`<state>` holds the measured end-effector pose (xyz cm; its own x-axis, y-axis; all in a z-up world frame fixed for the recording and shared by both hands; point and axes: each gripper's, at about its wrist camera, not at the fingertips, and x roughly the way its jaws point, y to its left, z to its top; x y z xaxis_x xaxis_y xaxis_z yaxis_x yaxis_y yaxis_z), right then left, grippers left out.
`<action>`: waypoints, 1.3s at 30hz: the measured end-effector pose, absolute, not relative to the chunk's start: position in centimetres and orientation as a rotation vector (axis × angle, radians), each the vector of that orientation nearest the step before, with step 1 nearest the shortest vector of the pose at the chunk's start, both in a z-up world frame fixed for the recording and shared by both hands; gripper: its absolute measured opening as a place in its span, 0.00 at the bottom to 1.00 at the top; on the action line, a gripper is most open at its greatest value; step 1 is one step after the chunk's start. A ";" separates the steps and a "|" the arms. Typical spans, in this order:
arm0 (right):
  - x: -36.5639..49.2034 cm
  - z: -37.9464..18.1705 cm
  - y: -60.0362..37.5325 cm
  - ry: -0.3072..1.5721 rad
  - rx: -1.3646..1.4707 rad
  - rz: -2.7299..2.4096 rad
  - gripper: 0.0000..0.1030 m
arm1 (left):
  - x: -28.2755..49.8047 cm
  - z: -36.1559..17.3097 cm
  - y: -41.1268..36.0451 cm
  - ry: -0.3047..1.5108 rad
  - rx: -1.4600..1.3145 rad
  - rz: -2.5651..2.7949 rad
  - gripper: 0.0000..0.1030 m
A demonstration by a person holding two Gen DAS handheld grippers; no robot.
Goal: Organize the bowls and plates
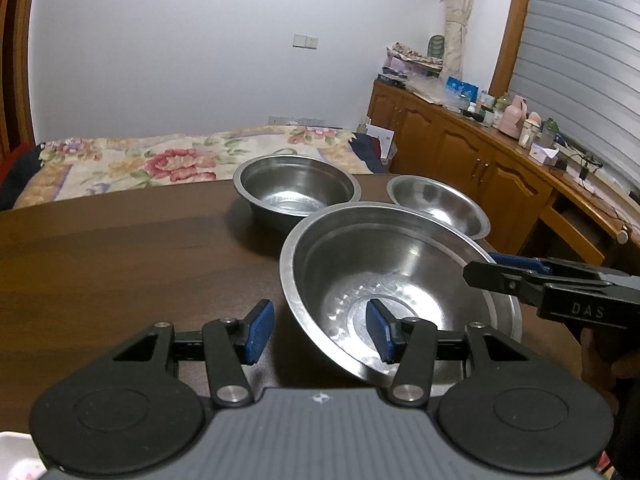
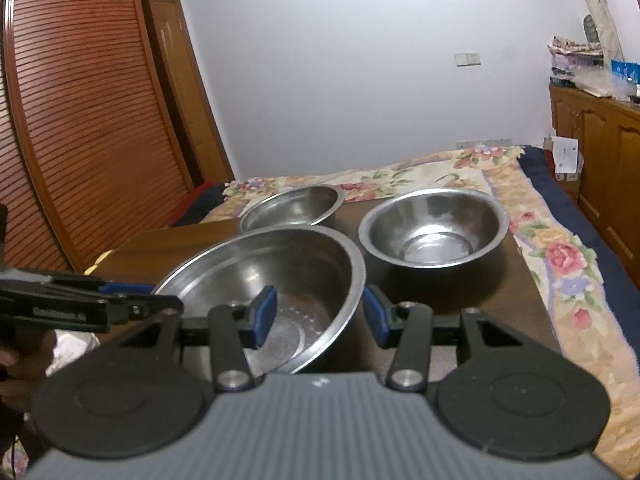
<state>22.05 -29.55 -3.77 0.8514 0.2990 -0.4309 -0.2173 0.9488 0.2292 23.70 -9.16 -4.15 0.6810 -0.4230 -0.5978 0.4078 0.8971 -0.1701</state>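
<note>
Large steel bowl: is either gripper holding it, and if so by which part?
Nothing is clamped: the left gripper and the right gripper each straddle opposite sides of the large steel bowl at its rim, with jaws wide open.

A pale, plain wall [image 1: 180, 60] is closing the far side of the room, carrying a light switch plate [image 1: 305, 41]. A bed [image 1: 132, 164] with a floral cover is lying just behind the dark wooden table [image 1: 100, 264]. Along the right, a wooden cabinet [image 1: 460, 148] is running under a window with a grey ribbed blind [image 1: 580, 52], its top crowded with bottles and boxes. On the left, a louvred wooden wardrobe door [image 2: 80, 128] is standing beside a plain wooden door [image 2: 176, 80].
</note>
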 end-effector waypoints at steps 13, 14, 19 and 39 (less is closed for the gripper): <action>23.3 -4.4 -29.8 0.520 0.225 0.283 0.48 | 24.9 -4.8 -9.1 0.710 -0.048 -0.468 0.30; 23.4 -4.5 -29.8 0.524 0.229 0.284 0.47 | 24.8 -4.8 -9.1 0.711 -0.048 -0.470 0.26; 23.5 -4.6 -29.9 0.540 0.251 0.297 0.36 | 24.8 -4.8 -9.0 0.714 -0.052 -0.470 0.24; 19.5 -2.5 -28.8 0.510 0.224 0.266 0.29 | 19.9 -2.9 -7.7 0.656 -0.060 -0.505 0.24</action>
